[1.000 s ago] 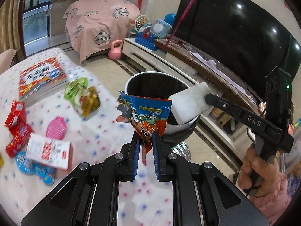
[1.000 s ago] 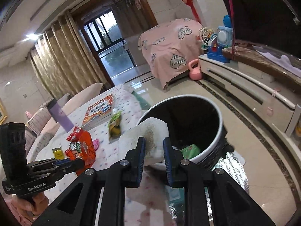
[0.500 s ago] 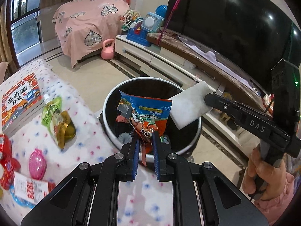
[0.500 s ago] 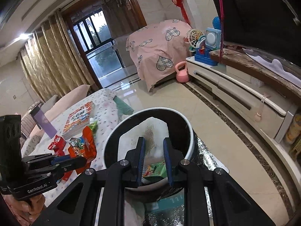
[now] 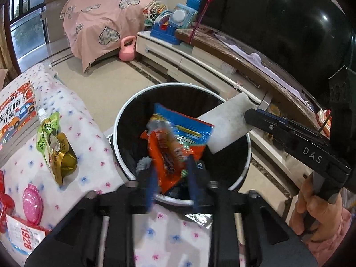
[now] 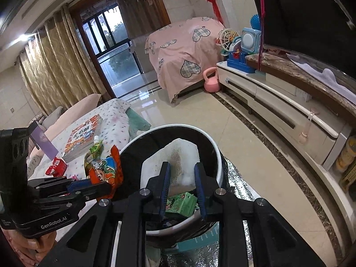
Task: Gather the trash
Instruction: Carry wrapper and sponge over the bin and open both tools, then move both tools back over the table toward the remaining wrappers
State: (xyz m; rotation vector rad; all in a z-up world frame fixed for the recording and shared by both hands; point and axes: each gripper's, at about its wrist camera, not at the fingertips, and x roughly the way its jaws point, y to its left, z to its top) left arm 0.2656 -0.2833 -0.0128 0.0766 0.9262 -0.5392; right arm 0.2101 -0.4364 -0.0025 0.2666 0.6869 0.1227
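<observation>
A living room: tiled floor, a long TV cabinet (image 6: 278, 102) on one side, a pink heart-print cover (image 5: 104, 20) at the back, and a spotted cloth (image 5: 89, 138) over the table beside me. The black bin (image 5: 124, 120) with its white rim stands on the floor against the table edge, right under both my grippers.

A second ago I held both pieces short of the bin; now both sit over its mouth, and the drop has started. My left gripper (image 5: 171, 178) has sprung from a tight pinch and its jaws are opening. The orange-and-blue snack bag (image 5: 175, 142) hangs between them, blurred, and no pad seems to press it any longer, so I judge it is falling free into the bin. My right gripper (image 6: 181, 178) is opening too, more slowly. The white foam block (image 6: 175, 162) is between its pads and does not yet look released; I read it as the last of the grip.

So two pieces are as good as binned. Inside I can see a green carton (image 6: 182, 202) already down there.

Left on the cloth: a green pouch (image 5: 51, 133), a gold wrapper (image 5: 64, 158), a pink item (image 5: 32, 202) and red packets (image 6: 56, 166). The book (image 5: 16, 113) I would leave. Next I back both hands out, fully open, and go for the pouch.
</observation>
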